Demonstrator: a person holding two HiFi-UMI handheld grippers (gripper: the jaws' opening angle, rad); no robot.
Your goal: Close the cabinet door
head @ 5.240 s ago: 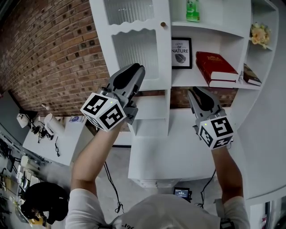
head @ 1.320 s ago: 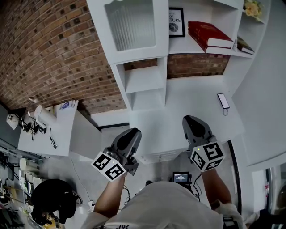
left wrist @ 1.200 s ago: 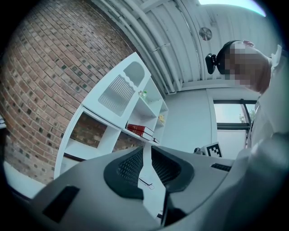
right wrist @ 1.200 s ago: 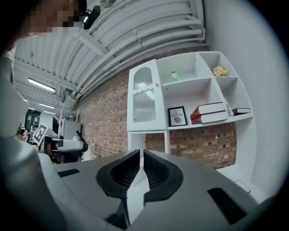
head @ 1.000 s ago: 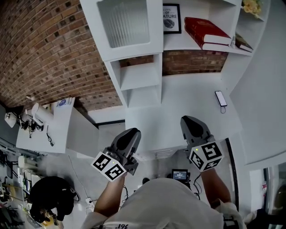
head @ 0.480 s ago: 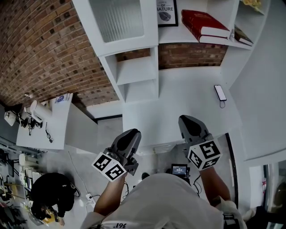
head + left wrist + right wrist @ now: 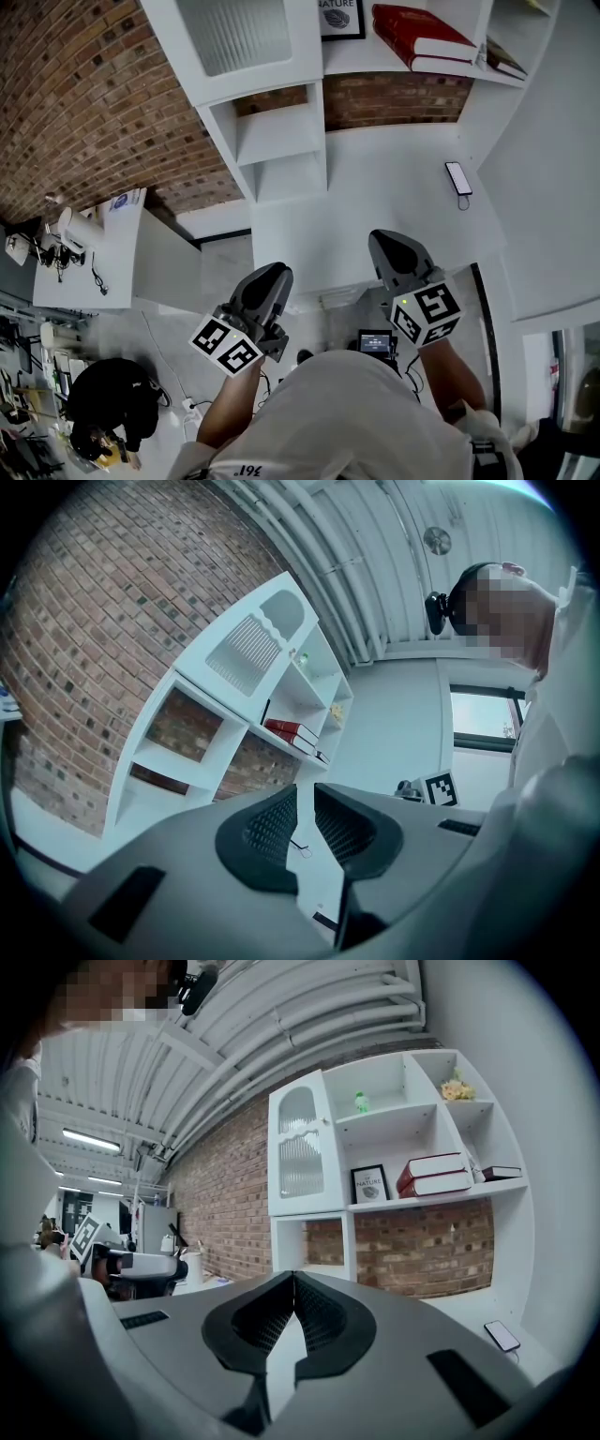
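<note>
The white cabinet door [image 7: 234,33] with ribbed glass lies flush with the shelf unit, at the top of the head view. It also shows in the left gripper view [image 7: 251,644] and the right gripper view [image 7: 302,1157]. Both grippers hang low near my body, far from the door. My left gripper [image 7: 272,274] [image 7: 305,794] has its jaws nearly together, only a thin slit between the tips, holding nothing. My right gripper [image 7: 384,242] [image 7: 294,1279] is shut, tips touching, holding nothing.
A phone [image 7: 457,178] lies on the white counter [image 7: 375,187] under the shelves. Red books [image 7: 422,33] and a framed print [image 7: 339,14] sit on the open shelves. A side table [image 7: 94,253] stands at the left by the brick wall; a person [image 7: 94,412] crouches below it.
Five seconds ago my left gripper was raised against the door. Both grippers have since dropped to waist height, and the cabinet has slid up and away in the head view.
</note>
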